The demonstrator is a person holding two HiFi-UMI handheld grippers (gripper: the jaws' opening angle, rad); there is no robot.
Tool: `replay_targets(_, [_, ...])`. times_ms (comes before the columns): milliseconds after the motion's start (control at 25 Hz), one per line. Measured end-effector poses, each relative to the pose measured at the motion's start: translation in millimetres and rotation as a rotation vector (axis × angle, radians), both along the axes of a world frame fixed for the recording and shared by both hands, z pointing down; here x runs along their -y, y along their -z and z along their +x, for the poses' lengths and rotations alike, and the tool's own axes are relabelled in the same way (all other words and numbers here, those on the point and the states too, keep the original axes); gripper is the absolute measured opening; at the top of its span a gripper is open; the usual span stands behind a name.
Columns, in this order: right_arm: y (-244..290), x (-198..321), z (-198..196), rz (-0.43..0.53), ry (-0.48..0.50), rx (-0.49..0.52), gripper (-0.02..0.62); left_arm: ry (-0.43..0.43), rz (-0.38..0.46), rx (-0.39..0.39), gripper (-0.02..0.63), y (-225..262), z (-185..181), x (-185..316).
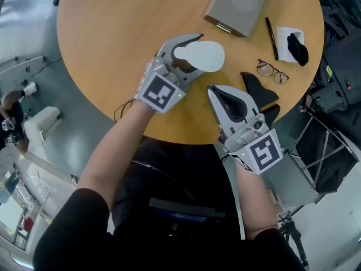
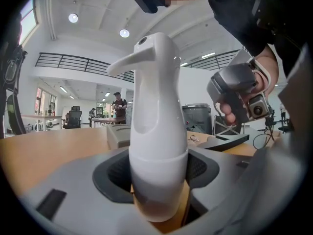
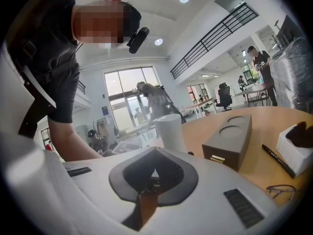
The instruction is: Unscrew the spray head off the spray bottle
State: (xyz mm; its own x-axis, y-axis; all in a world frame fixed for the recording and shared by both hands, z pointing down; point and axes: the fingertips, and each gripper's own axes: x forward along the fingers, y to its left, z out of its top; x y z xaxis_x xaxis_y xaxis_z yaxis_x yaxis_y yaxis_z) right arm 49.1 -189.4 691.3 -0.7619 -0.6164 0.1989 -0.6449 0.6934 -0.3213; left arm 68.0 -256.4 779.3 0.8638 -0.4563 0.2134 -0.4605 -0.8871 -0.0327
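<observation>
Left gripper [image 1: 195,56] jaws are spread wide round the lower body of the spray bottle [image 2: 159,131]. The dark pads [image 2: 111,175] look snug against both sides, so I'd call that a grip. The bottle stands upright on the round wooden table [image 1: 113,49] with the spray head [image 2: 146,53] screwed on top, nozzle poking left in the left gripper view. The right gripper [image 1: 211,89] has its jaws fully closed on nothing. It sits just beside the bottle, not touching it.

Hard-to-see stuff: in the head view the bottle's base is hidden under its own top and the jaws. It's opaque white, so no idea what's inside. Some black thing [image 1: 258,86] on the table is partly covered by the right gripper, and I can't tell what it is.

Further out there's a grey box [image 1: 238,4] with a round recess on top, closed up, contents unknown. Then a pen [image 1: 271,37], glasses [image 1: 273,72], and a white block [image 1: 292,36] with something black [image 1: 299,49] lying on it.
</observation>
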Motion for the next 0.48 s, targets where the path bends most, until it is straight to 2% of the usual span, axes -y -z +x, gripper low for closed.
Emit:
replay_targets(160, [22,-1,4,0.025,-0.004,0.002,-0.003,-0.060,-0.006,0.034,0.301,23,-2,-18])
replay_targets(240, [41,-3,4,0.042,0.002,0.006,-0.003,-0.076,-0.020,0.026,0.299,45,-6,-27])
replay_targets(480, [106,-9,1,0.099,0.040,-0.002,-0.003,-0.066,-0.065,0.011,0.299,111,-19,-45])
